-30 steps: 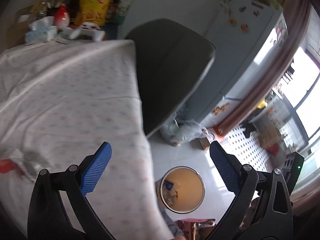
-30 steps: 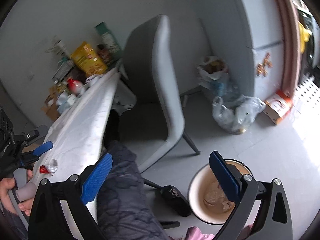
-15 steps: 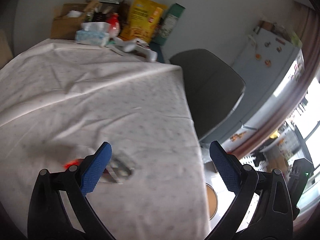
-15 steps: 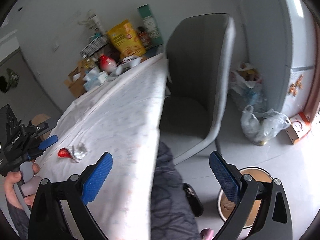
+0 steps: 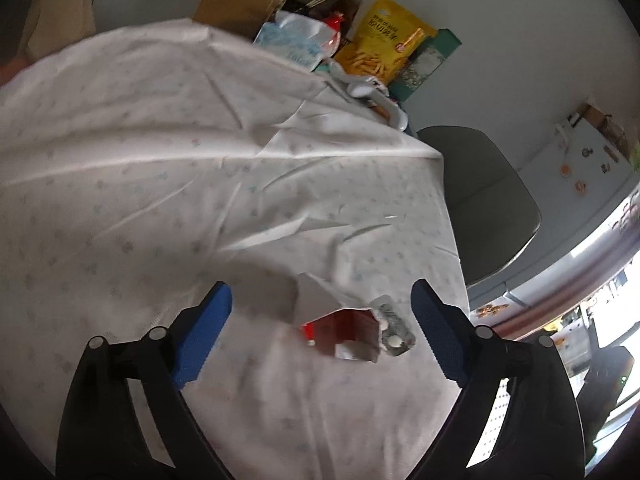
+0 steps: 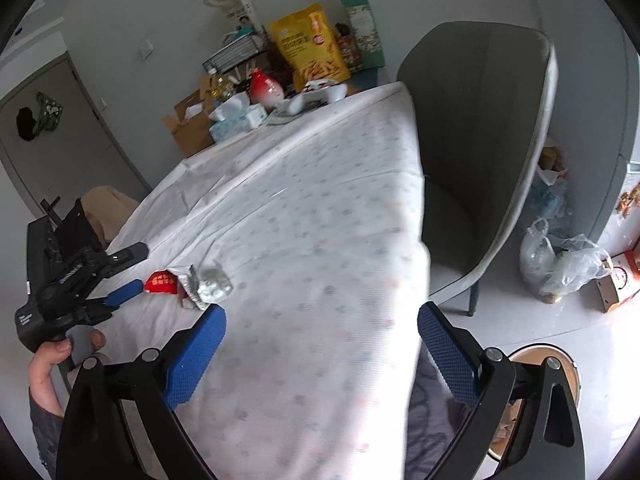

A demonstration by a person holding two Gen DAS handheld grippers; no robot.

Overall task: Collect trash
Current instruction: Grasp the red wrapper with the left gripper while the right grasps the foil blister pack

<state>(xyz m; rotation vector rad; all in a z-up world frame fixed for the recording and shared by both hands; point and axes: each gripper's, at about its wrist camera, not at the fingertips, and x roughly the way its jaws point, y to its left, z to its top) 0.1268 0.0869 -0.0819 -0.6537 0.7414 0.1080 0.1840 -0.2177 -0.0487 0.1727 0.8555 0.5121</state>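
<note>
The left tongs (image 5: 320, 328) hang low over the bench (image 5: 140, 184), blue pads wide apart, with the red-and-white torn wrapper (image 5: 344, 330) and the foil blister pack (image 5: 394, 330) lying between them, untouched. In the right wrist view a bare hand (image 6: 48, 364) grips the handle of the left tongs at the bench's left side, pads pointing at the wrapper (image 6: 161, 282). The right tongs (image 6: 320, 356) are likewise spread and empty, held above the bench's near right corner. The wrapper's print is too blurred to read. The trash bin (image 6: 560, 360) on the floor is mostly hidden behind the right tongs. A grey chair (image 6: 480, 140) stands against the bench's right edge.
</note>
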